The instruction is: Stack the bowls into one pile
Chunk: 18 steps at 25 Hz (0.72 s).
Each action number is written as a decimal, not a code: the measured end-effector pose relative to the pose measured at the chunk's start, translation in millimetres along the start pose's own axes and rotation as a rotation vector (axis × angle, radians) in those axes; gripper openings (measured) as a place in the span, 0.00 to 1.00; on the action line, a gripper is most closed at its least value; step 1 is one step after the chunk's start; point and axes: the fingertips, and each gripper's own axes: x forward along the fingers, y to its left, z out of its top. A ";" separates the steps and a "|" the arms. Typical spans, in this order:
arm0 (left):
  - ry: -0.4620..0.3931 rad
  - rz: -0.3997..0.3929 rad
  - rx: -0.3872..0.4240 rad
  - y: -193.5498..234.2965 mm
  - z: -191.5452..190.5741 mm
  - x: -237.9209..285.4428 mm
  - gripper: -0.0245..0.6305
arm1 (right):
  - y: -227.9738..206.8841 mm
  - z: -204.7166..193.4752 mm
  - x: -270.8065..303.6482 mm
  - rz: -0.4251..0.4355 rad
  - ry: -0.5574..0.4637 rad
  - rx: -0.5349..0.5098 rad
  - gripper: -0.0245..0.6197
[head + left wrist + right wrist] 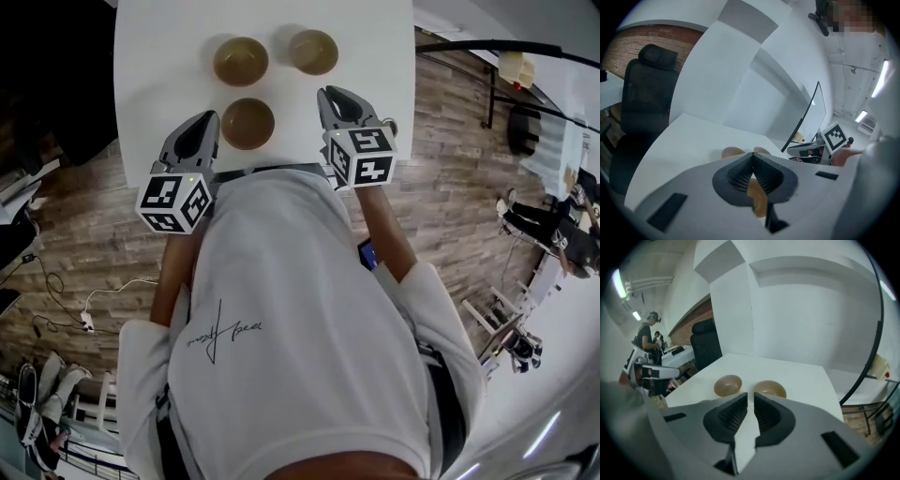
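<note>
Three brown bowls stand apart on the white table (150, 56): a far left bowl (240, 61), a far right bowl (312, 52) and a near bowl (248, 123). My left gripper (210, 118) hovers just left of the near bowl, jaws pressed together and empty. In the left gripper view its tips (752, 154) meet; the near bowl (758, 199) shows below them and the two far bowls (733, 152) peek above. My right gripper (335, 94) hangs right of the near bowl, shut with only a thin slit (750, 394). Ahead of it sit the far left bowl (728, 385) and far right bowl (769, 389).
The table's near edge (272, 171) runs just under both grippers, with wood flooring (75, 216) around it. A black office chair (647, 93) stands beyond the table's left side. A black curved stand (487, 47) rises to the right. People (647, 336) stand far off.
</note>
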 end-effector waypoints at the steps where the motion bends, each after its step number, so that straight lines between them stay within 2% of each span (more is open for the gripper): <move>1: -0.002 0.007 -0.006 1.4 0.5 0.7 0.05 | -5.3 -0.7 4.3 -0.016 0.004 -0.023 0.09; 11: 0.014 0.036 -0.019 2.1 -1.7 12.4 0.05 | -47.2 -16.9 35.4 -0.065 0.084 -0.049 0.12; 18: 0.026 0.042 -0.031 1.8 -1.9 19.8 0.05 | -68.9 -20.5 54.6 -0.079 0.105 -0.009 0.13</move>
